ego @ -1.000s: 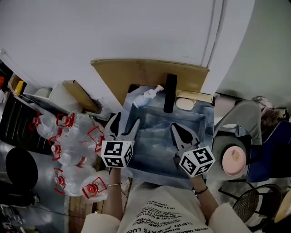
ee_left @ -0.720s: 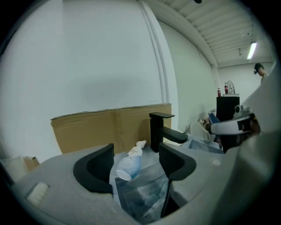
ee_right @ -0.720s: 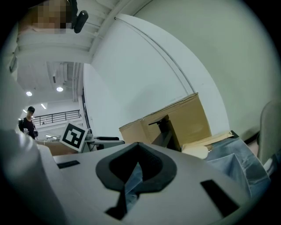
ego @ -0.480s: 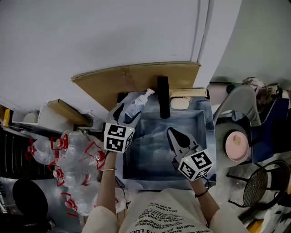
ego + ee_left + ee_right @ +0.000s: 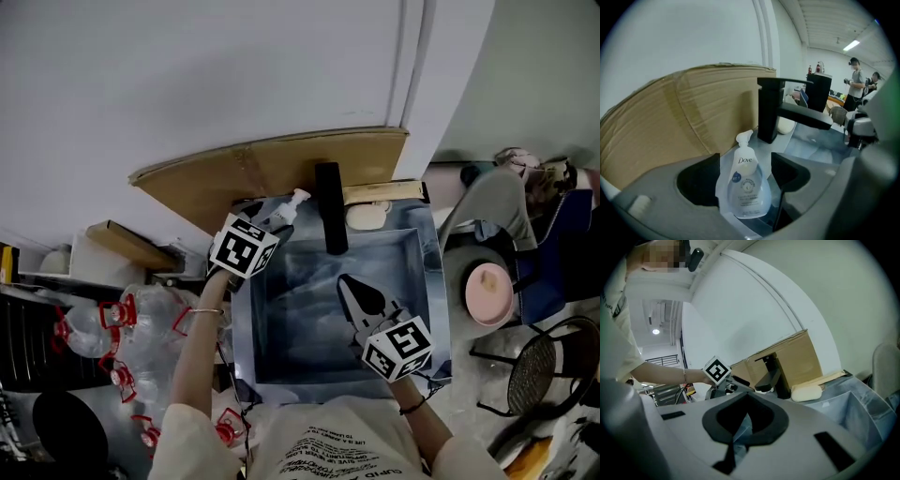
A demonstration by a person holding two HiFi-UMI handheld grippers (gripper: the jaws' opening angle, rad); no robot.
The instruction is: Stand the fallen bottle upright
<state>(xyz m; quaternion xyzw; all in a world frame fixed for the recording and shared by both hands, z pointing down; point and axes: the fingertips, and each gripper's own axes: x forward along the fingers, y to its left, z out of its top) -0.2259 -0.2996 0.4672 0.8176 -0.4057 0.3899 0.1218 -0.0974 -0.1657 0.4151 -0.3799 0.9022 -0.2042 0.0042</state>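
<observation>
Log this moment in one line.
left tongs: open, just opened wider, straddling fallen bottle, no grip | right tongs: shut, empty, over sink | bottle: not yet upright

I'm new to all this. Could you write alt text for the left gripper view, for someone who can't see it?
A white Dove pump bottle lies on the corner ledge of the sink, between the jaws of the left gripper, which have just been opening and do not grip it. Behind stand a black faucet and cardboard against the white wall.
</observation>
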